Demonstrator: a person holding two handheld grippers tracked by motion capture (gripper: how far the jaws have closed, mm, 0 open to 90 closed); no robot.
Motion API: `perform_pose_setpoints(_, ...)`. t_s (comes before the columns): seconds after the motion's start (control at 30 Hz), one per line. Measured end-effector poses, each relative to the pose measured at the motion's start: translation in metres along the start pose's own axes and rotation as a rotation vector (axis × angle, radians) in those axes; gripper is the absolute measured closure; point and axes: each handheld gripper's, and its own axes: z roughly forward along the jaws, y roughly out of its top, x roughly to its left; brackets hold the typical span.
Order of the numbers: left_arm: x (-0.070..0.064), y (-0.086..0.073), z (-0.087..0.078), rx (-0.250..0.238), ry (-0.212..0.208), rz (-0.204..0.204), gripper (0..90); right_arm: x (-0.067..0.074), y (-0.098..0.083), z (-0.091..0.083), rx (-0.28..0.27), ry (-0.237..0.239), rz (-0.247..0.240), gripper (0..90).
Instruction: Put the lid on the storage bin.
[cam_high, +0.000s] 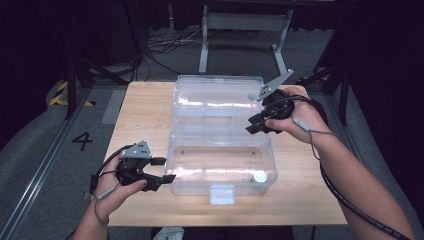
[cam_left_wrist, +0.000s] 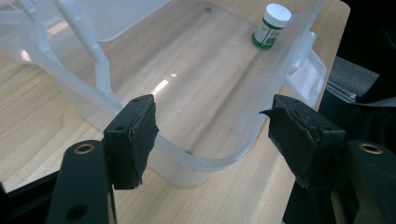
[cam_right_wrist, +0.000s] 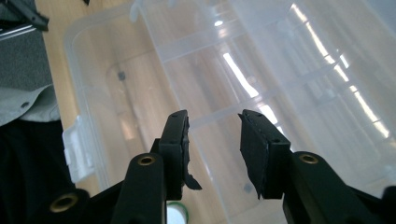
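A clear plastic box (cam_high: 222, 165) sits open at the middle of the desk (cam_high: 145, 115), its lid (cam_high: 217, 102) thrown back flat on the far side and its white latch (cam_high: 222, 194) facing you at the near edge. The box is see-through, with rounded corners and light glaring off its walls. In its near right corner stands a small bottle (cam_high: 259, 176), white-capped with a green label, upright and alone on the floor of the box (cam_left_wrist: 196, 79); the left gripper view shows the bottle (cam_left_wrist: 271, 25) at the far end.

Your right tongs (cam_high: 256, 123) hang above the right end of the hinge line, tipped down and leftward toward the lid, your hand wrapped round the body with the grey plate sticking up behind. The right gripper view looks down through the jaws (cam_right_wrist: 212, 140) onto the ribbed lid (cam_right_wrist: 299, 65); they stand partly apart with nothing between them.

Your left tongs (cam_high: 164, 170) lie low at the box's near left corner, pointing right, your hand cupped beneath and cable trailing back. In the left gripper view their jaws (cam_left_wrist: 212, 135) stand wide apart, framing the corner rim without touching it, empty.
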Motion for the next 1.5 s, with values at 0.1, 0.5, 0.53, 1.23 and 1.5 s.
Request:
perform_pose_setpoints(0.1, 0.000, 0.000, 0.003, 0.009, -0.008, 0.003, 34.1, -0.005, 0.004, 0.002, -0.031, -0.014, 0.008, 63.1)
perform_pose_setpoints(0.5, 0.000, -0.001, 0.013, 0.029, -0.039, 0.015, 39.8, -0.027, 0.015, 0.016, -0.093, -0.049, 0.058, 61.4)
perform_pose_setpoints(0.53, 0.000, -0.001, 0.014, 0.032, -0.043, 0.018, 40.0, -0.028, 0.016, 0.018, -0.097, -0.049, 0.058, 61.1)
perform_pose_setpoints(1.23, -0.008, -0.002, 0.035, 0.116, -0.137, 0.040, 51.7, -0.041, 0.025, 0.046, -0.095, -0.030, 0.054, 59.4)
perform_pose_setpoints(1.5, -0.011, -0.001, 0.038, 0.127, -0.140, 0.066, 60.3, -0.042, 0.027, 0.051, -0.085, -0.018, 0.045, 61.0)
